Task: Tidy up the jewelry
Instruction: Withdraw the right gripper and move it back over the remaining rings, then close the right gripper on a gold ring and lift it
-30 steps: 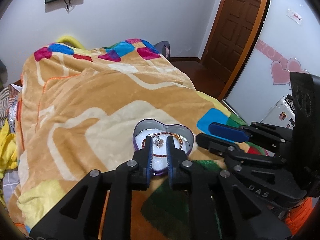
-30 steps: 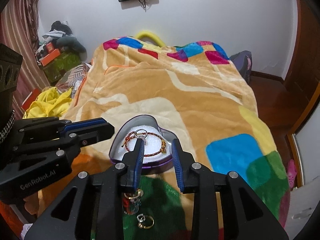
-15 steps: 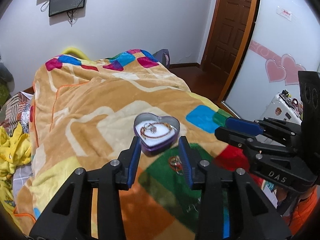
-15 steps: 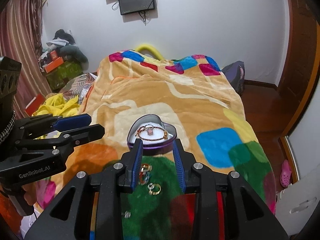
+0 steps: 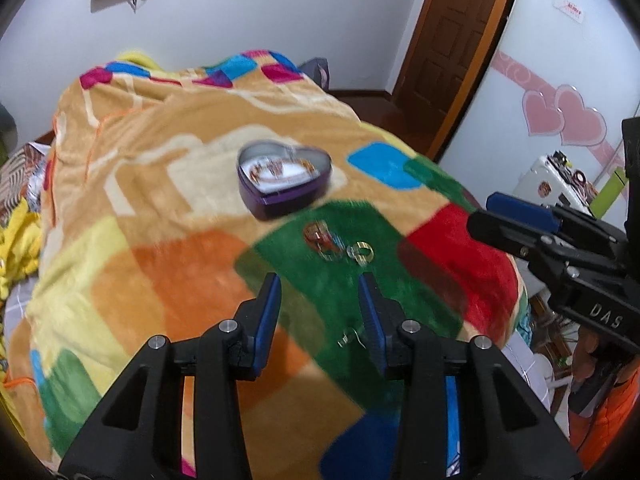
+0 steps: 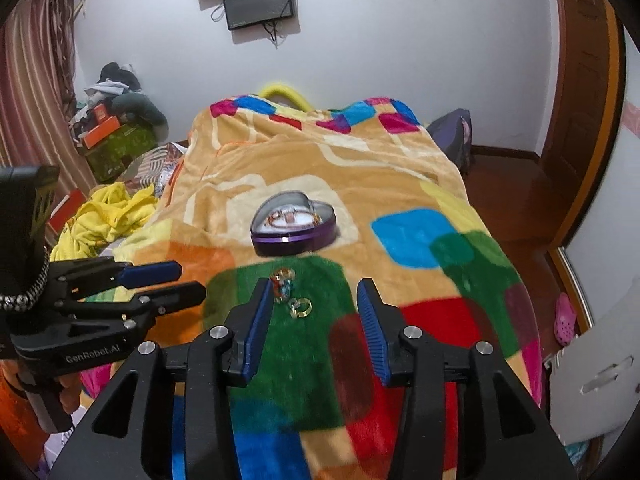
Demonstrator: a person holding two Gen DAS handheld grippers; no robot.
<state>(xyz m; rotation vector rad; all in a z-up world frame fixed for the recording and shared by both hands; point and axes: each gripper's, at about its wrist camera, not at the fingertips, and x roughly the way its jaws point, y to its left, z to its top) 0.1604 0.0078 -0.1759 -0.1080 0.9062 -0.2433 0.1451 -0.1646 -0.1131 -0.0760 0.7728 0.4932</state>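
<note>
A purple heart-shaped tin [image 5: 284, 180] sits open on the bed with a beaded bracelet and a ring inside; it also shows in the right wrist view [image 6: 294, 226]. On the green patch in front of it lie a multicoloured bracelet [image 5: 322, 240] [image 6: 282, 282] and a gold ring [image 5: 362, 252] [image 6: 301, 306]. A small silver piece [image 5: 350, 338] lies by my left gripper's right finger. My left gripper [image 5: 320, 284] is open and empty, above the green patch. My right gripper [image 6: 314, 292] is open and empty, just short of the loose jewelry.
A patchwork blanket [image 6: 320, 168] covers the bed. Yellow clothes [image 6: 108, 216] and boxes [image 6: 112, 136] lie at its left. A wooden door [image 5: 456, 40] and a white appliance [image 5: 556, 180] stand at the right. The bed edge drops off at the right.
Both grippers have drawn back and up from the heart tin and opened wider. A ring has been left in the tin. The loose jewelry on the green patch has come into view.
</note>
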